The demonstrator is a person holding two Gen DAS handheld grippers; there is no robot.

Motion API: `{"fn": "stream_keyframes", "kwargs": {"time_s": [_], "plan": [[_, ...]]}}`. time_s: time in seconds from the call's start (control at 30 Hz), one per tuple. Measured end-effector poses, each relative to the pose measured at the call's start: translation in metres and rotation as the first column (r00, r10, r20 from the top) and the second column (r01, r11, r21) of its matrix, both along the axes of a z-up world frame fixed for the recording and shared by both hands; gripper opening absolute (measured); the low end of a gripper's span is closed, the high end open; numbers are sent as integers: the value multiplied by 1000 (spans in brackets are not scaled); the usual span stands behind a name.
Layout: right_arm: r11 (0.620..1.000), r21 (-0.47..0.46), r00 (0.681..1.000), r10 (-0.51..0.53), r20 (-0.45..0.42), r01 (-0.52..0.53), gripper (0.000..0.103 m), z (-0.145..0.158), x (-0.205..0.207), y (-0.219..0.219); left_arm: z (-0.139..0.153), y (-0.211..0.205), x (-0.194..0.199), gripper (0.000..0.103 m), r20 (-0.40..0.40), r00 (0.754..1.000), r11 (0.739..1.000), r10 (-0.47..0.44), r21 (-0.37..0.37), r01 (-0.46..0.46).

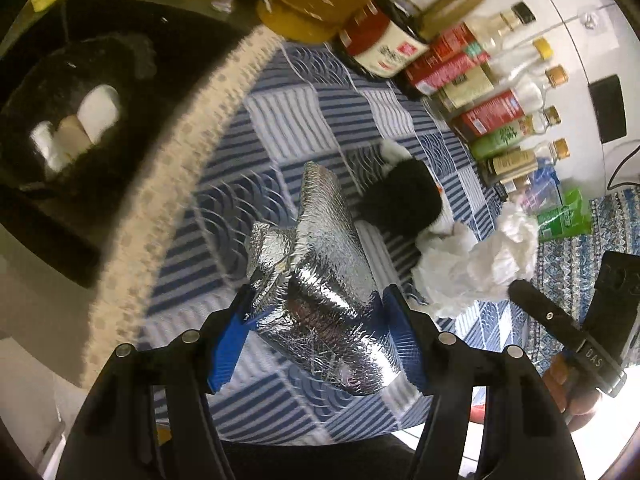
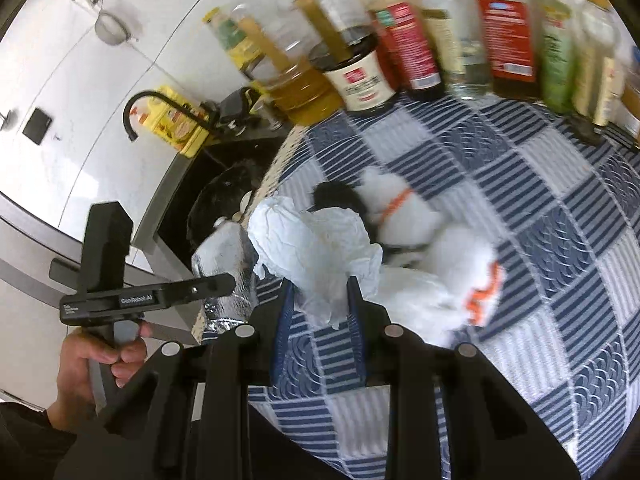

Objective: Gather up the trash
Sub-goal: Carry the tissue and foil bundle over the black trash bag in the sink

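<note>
The left hand-held gripper (image 1: 316, 320) clamps a crumpled silver foil wrapper (image 1: 320, 280) above the blue checked cloth (image 1: 280, 128) on the surface. The right hand-held gripper (image 2: 320, 300) pinches a wad of white tissue (image 2: 320, 252), just right of the foil. Sauce bottles (image 2: 404, 44) line the far edge, with a black-lined bin (image 1: 72, 120) to the left.

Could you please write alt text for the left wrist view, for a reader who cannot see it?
The left gripper holds a crumpled silver foil wrapper between its blue fingers above a blue-and-white patterned cloth. At right, the right gripper holds crumpled white tissue; bottles line the far edge.
</note>
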State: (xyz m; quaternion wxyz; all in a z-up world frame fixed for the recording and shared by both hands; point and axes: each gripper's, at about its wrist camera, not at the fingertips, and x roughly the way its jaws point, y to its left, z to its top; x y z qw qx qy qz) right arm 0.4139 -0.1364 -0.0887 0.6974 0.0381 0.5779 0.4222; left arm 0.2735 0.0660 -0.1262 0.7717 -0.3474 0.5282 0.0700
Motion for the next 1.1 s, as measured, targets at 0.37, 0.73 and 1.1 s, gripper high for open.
{"fn": "stream_keyframes", "kwargs": {"time_s": [0.37, 0.73, 1.1], "plan": [[996, -85, 998, 36, -57, -40, 28, -27, -28, 91, 0, 79, -25, 63, -9, 1000, 1000, 11, -4, -11], [994, -105, 995, 32, -96, -42, 28, -43, -45, 173, -4, 158, -40, 63, -18, 1000, 1000, -4, -15, 4], [994, -95, 995, 44, -94, -53, 28, -47, -66, 266, -4, 244, -62, 63, -17, 1000, 1000, -8, -6, 8]]}}
